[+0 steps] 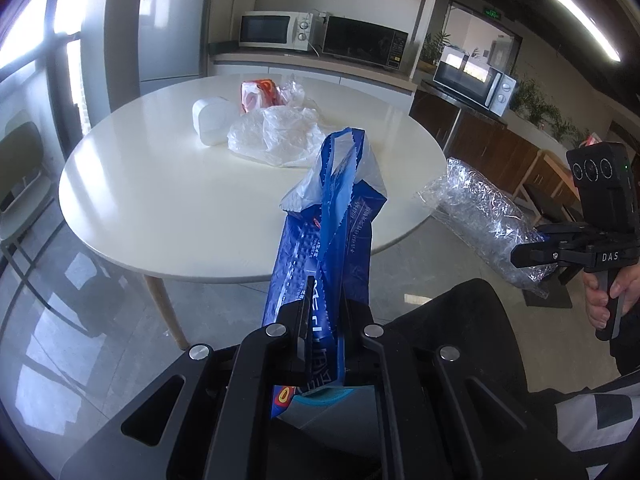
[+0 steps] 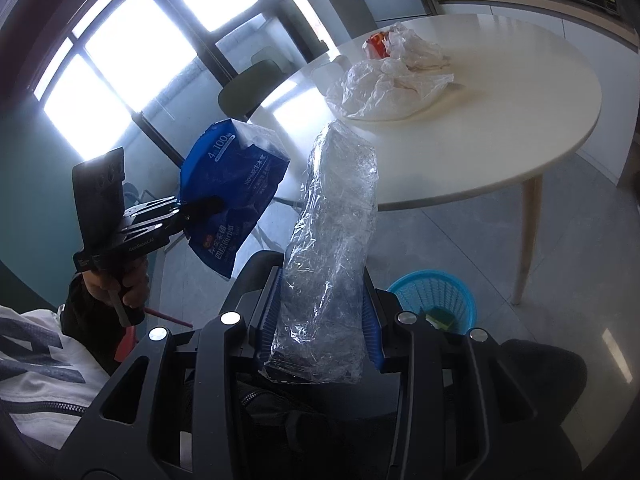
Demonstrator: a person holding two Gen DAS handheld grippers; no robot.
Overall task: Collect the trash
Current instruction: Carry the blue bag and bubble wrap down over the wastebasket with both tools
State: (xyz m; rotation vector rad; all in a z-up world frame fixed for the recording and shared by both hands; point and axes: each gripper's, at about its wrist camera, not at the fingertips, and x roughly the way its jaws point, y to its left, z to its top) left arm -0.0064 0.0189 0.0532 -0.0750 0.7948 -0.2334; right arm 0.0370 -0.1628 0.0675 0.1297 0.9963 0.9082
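Note:
My left gripper (image 1: 326,320) is shut on an empty blue tissue wrapper (image 1: 324,232) and holds it in the air in front of the round white table (image 1: 160,184). In the right wrist view the left gripper (image 2: 200,206) and the blue wrapper (image 2: 232,184) show at the left. My right gripper (image 2: 320,320) is shut on a crumpled clear plastic wrapper (image 2: 332,240); it also shows in the left wrist view (image 1: 480,216), held by the right gripper (image 1: 532,256). On the table lie a white plastic bag (image 1: 276,136), a red-orange packet (image 1: 260,94) and a white box (image 1: 212,120).
A blue plastic basket (image 2: 440,300) with something green inside stands on the floor under the table's near edge, beside a wooden table leg (image 2: 528,240). A green chair (image 2: 248,88) stands behind the table. Microwaves (image 1: 272,30) sit on the counter at the back.

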